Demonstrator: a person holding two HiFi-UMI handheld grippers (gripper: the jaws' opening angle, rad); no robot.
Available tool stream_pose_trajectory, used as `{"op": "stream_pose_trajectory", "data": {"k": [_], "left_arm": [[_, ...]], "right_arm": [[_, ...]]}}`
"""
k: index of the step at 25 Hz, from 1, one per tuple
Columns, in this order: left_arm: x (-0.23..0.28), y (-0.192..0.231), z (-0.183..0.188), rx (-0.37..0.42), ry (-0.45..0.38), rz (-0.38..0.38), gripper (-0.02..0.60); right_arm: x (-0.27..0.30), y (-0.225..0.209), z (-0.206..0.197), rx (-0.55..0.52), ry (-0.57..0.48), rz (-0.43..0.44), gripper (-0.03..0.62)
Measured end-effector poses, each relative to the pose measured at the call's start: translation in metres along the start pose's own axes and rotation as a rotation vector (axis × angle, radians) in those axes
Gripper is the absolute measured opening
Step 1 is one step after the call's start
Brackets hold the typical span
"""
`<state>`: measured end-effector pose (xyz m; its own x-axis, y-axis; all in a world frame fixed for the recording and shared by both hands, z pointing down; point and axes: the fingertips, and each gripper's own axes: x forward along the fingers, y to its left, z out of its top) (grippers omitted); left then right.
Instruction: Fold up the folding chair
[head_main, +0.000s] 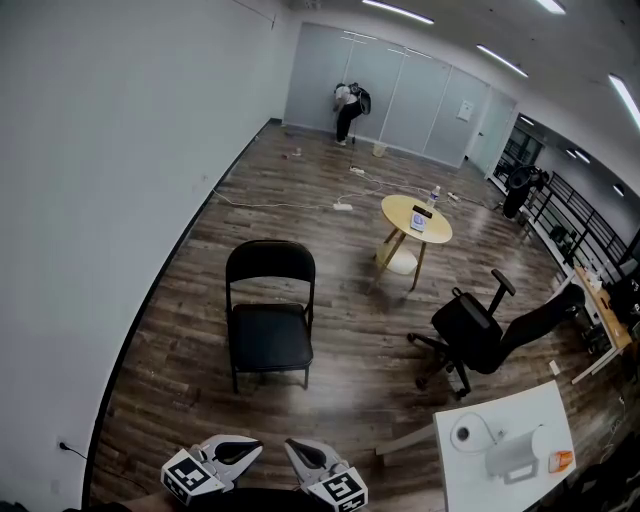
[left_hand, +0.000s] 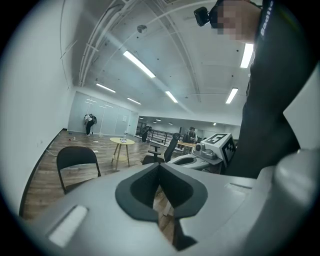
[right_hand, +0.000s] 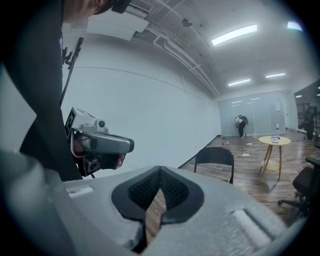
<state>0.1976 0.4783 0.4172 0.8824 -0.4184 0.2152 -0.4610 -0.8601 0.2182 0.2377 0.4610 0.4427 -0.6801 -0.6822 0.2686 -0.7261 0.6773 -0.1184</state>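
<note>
Both grippers empty, chair not yet folded
Left gripper (head_main: 250, 450) and right gripper (head_main: 297, 450) hover with jaws pressed together, holding nothing. The folding chair (head_main: 268, 315) stands fully open on the floor near its left edge, well apart from both. All folding remains.

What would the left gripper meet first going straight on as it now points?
Likely bare floor, perhaps the office chair beyond; depth is unclear. The folding chair stands left of that line.

wood floor (head_main: 355, 345) | folding chair (head_main: 270, 335) | round table (head_main: 415, 218) | office chair (head_main: 478, 335)
</note>
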Motion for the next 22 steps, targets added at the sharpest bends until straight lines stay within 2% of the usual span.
{"op": "stream_pose_trajectory", "data": {"k": [16, 22], "left_arm": [[-0.013, 0.014, 0.004, 0.028, -0.023, 0.002, -0.005], [-0.026, 0.022, 0.002, 0.004, -0.023, -0.009, -0.005]], "right_arm": [[0.014, 0.007, 0.004, -0.006, 0.009, -0.010, -0.003], [0.025, 0.017, 0.007, -0.005, 0.020, -0.017, -0.003]]}}
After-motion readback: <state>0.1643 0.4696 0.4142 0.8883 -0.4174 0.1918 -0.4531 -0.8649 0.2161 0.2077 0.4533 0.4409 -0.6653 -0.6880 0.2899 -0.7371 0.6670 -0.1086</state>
